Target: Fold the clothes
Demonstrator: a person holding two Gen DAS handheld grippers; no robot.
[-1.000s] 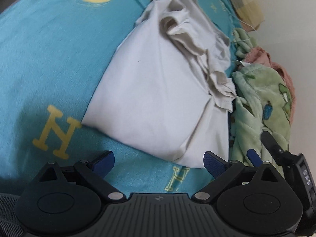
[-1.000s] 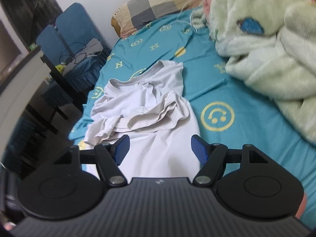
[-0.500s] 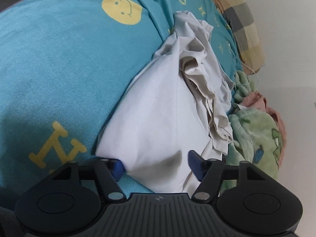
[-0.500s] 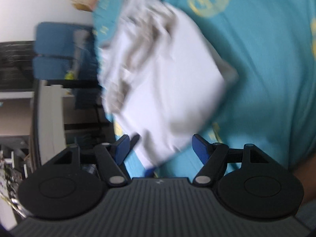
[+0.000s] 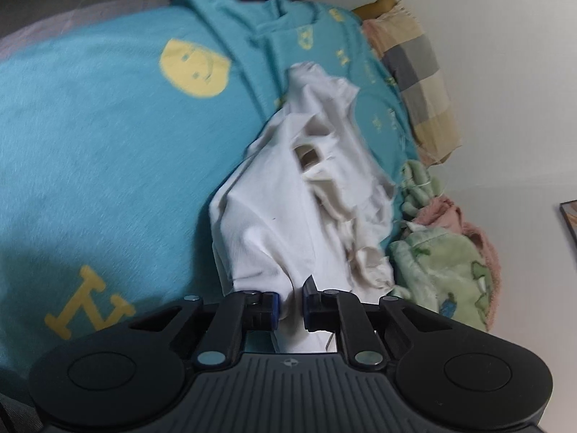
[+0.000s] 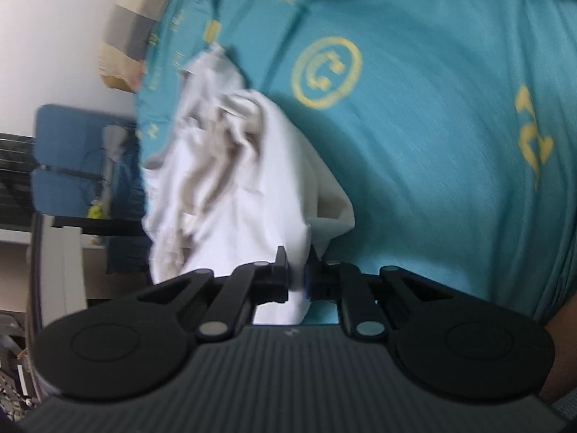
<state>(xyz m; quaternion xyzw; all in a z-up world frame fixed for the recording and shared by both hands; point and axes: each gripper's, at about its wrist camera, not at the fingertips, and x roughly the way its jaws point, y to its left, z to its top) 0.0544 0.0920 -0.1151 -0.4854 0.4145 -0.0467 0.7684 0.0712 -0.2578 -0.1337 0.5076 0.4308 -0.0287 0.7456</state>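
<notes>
A crumpled white T-shirt [image 5: 288, 198] lies on the teal bed sheet [image 5: 90, 180], bunched and creased along its far half. My left gripper [image 5: 290, 306] is shut on the shirt's near hem, cloth pinched between its blue pads. In the right wrist view the same white T-shirt [image 6: 234, 180] rises in folds toward the lens, and my right gripper [image 6: 297, 278] is shut on another bottom edge of it. Both views are motion blurred.
A green plush blanket [image 5: 447, 270] with a pink towel lies right of the shirt. A checked pillow [image 5: 418, 83] sits at the bed's head by the white wall. Beside the bed stand blue chairs [image 6: 72, 162] and a pale desk edge [image 6: 54, 270].
Both grippers went from open above the shirt to shut on its near edge. The shirt's bottom has bunched and lifted where it is pinched; both cameras have tilted.
</notes>
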